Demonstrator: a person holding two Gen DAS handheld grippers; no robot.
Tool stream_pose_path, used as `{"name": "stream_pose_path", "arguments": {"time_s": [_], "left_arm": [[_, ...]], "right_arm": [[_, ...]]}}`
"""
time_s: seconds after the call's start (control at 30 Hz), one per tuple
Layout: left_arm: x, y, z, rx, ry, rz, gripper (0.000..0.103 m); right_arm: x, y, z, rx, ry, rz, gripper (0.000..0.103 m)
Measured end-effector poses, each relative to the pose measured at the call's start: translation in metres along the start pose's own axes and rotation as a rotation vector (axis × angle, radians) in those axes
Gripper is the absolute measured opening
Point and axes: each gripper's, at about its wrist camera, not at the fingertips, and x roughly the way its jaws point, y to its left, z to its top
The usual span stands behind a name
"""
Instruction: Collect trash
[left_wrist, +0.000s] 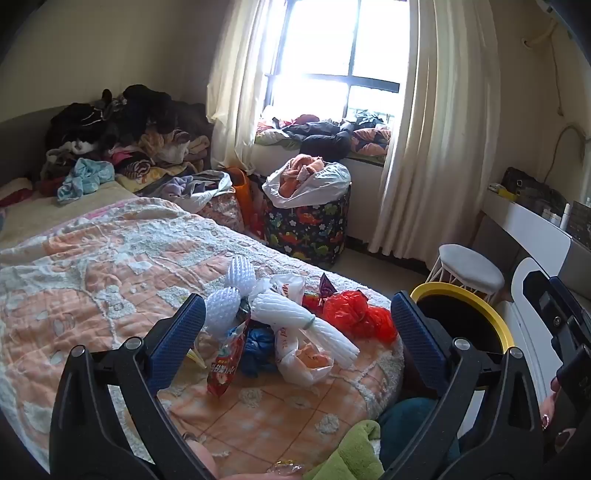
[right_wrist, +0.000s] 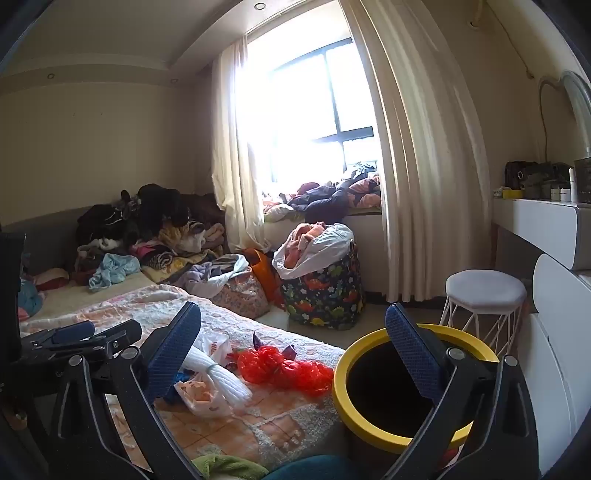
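So I've got both grippers up over the foot of the bed (left_wrist: 92, 266), jaws spread about as wide as they go on each, nothing between them. My left gripper (left_wrist: 295, 321) tilts down at the trash pile, which sits on the peach patterned quilt near the bed's rounded corner. My right gripper (right_wrist: 293, 336) is more level, with the quilt edge and bin in its gap.

The pile is a jumble: white foam fruit nets (left_wrist: 295, 321) bundled together on top, a crumpled red plastic bag (left_wrist: 356, 314) on the side nearest the bin, a red snack wrapper (left_wrist: 223, 367) at the near edge, a white plastic bag (left_wrist: 303, 363) with something orange inside, and something blue (left_wrist: 258, 349) squashed underneath. All of it touching or overlapping.

The bin (right_wrist: 369, 398) has a yellow rim and a dark inside, standing on the floor right beside the bed corner, close to the red bag. From the right camera it looks empty, but it's too dark in there to really tell.

Further off: a white stool (right_wrist: 485, 291) behind the bin, a dinosaur-print hamper (right_wrist: 325, 295) stuffed with clothes by the curtain (right_wrist: 424, 184), and heaps of clothing (left_wrist: 122, 122) at the head of the bed.
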Motion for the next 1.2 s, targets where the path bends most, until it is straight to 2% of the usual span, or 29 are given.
{"name": "stream_pose_path", "arguments": {"time_s": [1.2], "left_arm": [[-0.002, -0.009, 0.011, -0.001, -0.013, -0.018, 0.092]], "right_arm": [[0.0, -0.004, 0.002, 0.012, -0.002, -0.005, 0.097]]}}
